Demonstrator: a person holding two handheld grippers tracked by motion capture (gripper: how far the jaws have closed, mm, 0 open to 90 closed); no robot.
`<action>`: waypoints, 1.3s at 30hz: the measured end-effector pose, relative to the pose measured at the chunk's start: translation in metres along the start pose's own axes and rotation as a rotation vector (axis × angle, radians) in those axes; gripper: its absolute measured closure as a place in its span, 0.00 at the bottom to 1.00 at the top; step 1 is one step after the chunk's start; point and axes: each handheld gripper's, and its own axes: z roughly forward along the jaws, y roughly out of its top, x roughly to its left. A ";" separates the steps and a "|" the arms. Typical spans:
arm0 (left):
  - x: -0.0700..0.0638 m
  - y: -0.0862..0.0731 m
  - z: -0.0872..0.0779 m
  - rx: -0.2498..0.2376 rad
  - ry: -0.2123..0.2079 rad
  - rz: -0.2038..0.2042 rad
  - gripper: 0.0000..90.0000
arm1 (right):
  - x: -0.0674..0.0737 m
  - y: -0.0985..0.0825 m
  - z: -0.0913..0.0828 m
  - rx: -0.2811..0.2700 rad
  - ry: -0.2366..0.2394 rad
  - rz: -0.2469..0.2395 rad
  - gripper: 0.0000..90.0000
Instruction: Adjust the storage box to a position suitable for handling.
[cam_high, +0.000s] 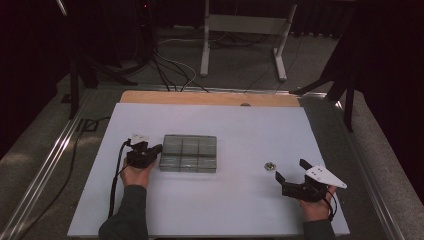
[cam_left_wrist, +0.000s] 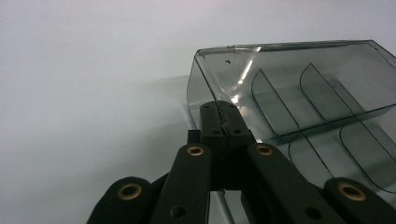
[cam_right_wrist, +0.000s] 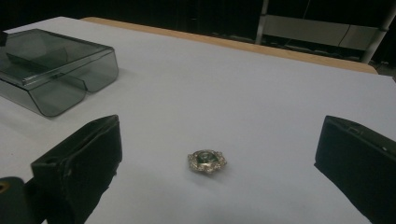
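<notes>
**High view: closed gripper at the box, open gripper before the brooch**

High view first: the white rectangular tabletop board (cam_high: 240, 200) carries everything, with a strip of bare wood along its far edge and dark floor, cables and a metal stand beyond.

Next in size is the smoky transparent plastic organiser box (cam_high: 189, 153), divided into compartments that look empty. It lies just ahead of the left gripper (cam_high: 159, 149), whose jaws are pressed together with nothing between them; in the left gripper view the closed tips (cam_left_wrist: 226, 122) sit at the box's near corner (cam_left_wrist: 205, 84), touching or nearly so. Closed jaws make a blunt pusher, so I judge the box is being nudged or steadied rather than grasped.

The right gripper (cam_high: 291, 169) rests near the person's edge of the board, well apart from the box, jaws spread wide and holding nothing.

Smallest is the small silvery round brooch-like ornament with a dark green centre (cam_right_wrist: 207, 161). It lies on the bare board just ahead of the right gripper, between the lines of its two jaws, likely set up for a pick. Nothing stands between jaws and ornament; the box is off toward the other gripper.
</notes>
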 end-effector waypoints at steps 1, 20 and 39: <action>0.000 0.000 0.000 0.000 0.000 0.000 1.00 | 0.000 0.000 0.000 0.000 0.000 0.000 0.01; -0.046 -0.002 0.016 0.029 -0.070 0.045 1.00 | 0.001 0.000 0.000 -0.001 0.001 -0.005 0.01; -0.055 0.000 0.014 -0.008 -0.093 0.084 0.87 | 0.000 -0.001 -0.001 0.002 -0.003 0.002 0.01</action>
